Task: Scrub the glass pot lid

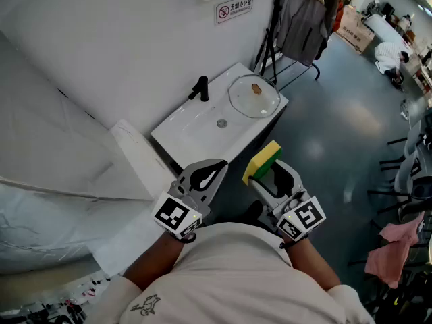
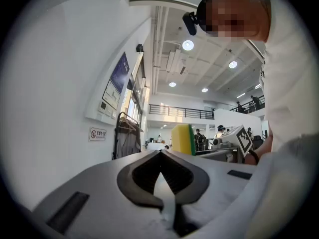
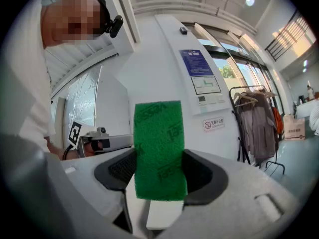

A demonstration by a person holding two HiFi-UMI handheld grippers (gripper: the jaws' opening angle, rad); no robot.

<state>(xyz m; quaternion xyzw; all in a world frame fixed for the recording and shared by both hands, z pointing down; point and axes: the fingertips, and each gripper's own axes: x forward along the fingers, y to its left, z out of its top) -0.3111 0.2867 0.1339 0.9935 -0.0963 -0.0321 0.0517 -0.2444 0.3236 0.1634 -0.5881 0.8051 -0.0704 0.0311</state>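
The glass pot lid point(image 1: 254, 94), with a brown knob, lies on the right end of a white sink unit point(image 1: 196, 123) well ahead of me. My right gripper point(image 1: 268, 173) is shut on a yellow and green sponge point(image 1: 262, 161), held up in the air short of the sink. In the right gripper view the sponge's green scouring face point(image 3: 159, 151) stands upright between the jaws of that gripper point(image 3: 160, 183). My left gripper point(image 1: 217, 169) hovers beside it with its jaws shut and holding nothing point(image 2: 160, 156). The sponge point(image 2: 183, 139) also shows in the left gripper view.
A black faucet point(image 1: 200, 88) stands at the sink's back edge, with the drain point(image 1: 221, 123) in the basin. A white wall runs behind. A clothes rack point(image 1: 304, 19) stands to the right, with a person far off point(image 1: 390, 56) and chairs with pink cloth point(image 1: 398, 245).
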